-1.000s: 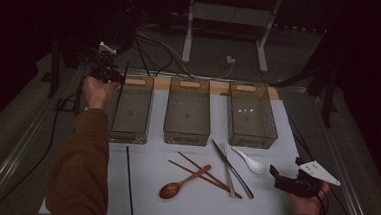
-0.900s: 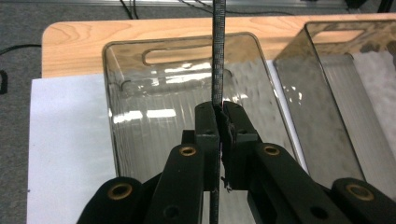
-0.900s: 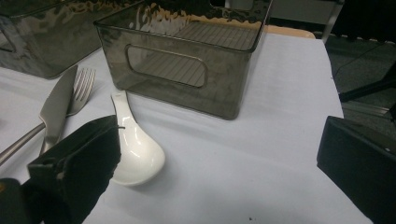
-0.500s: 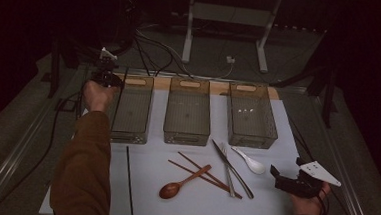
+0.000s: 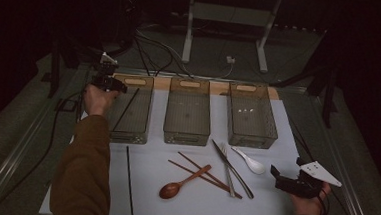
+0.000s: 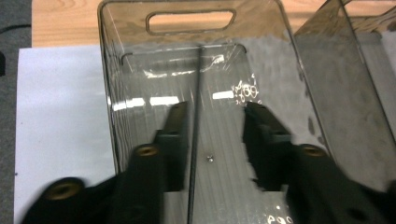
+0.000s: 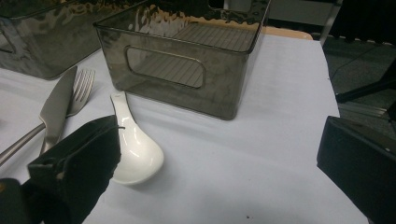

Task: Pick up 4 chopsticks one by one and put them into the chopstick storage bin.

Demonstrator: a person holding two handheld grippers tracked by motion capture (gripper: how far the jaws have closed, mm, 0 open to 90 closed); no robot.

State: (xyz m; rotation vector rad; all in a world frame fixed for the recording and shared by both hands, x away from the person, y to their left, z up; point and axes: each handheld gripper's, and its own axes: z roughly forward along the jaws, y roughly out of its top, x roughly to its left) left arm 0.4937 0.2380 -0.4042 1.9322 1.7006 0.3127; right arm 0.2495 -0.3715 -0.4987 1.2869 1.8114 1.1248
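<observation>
The white sheet (image 5: pixel 276 143) covers the table and carries three smoky clear bins side by side; the left bin (image 5: pixel 142 129) holds a black chopstick (image 5: pixel 126 108), slanted from the near floor up toward the far rim. The left gripper (image 5: pixel 111 84) hangs over that bin's far left corner, its jaws having just been opening; in the left gripper view the chopstick (image 6: pixel 196 116) runs between the parted jaws, close to one pad, not pinched. The right gripper (image 5: pixel 290 183) rests at the sheet's near right, jaws wide apart and empty, the white spoon (image 7: pixel 135 149) just beside one jaw.
</observation>
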